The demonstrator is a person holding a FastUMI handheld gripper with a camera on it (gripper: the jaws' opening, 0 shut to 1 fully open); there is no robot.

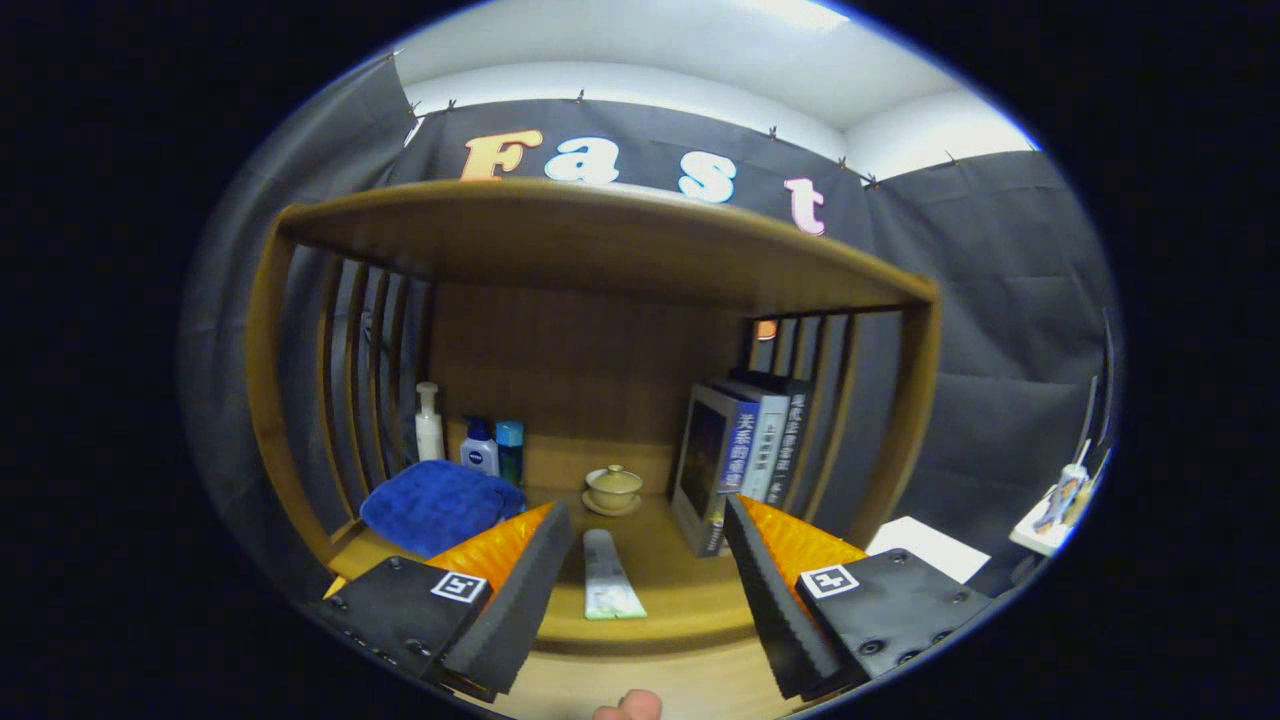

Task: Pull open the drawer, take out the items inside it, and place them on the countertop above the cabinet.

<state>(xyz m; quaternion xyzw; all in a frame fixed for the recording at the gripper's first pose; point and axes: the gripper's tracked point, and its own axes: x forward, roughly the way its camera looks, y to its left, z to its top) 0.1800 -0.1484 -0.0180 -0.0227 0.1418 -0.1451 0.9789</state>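
here, gripper (648,560) spread wide, holding nothing, tube (608,588) lying on countertop (690,590) between the fingers

The wooden shelf (600,240) was warm brown, its back panel finely striped; at lower left lay a deep blue towel (440,505); behind it stood a white pump bottle (429,423) and a blue-capped bottle (480,447); centre, a beige lidded cup (613,487); below it, a white-and-green tube (608,575); right, blue and dark-spined books (745,450).
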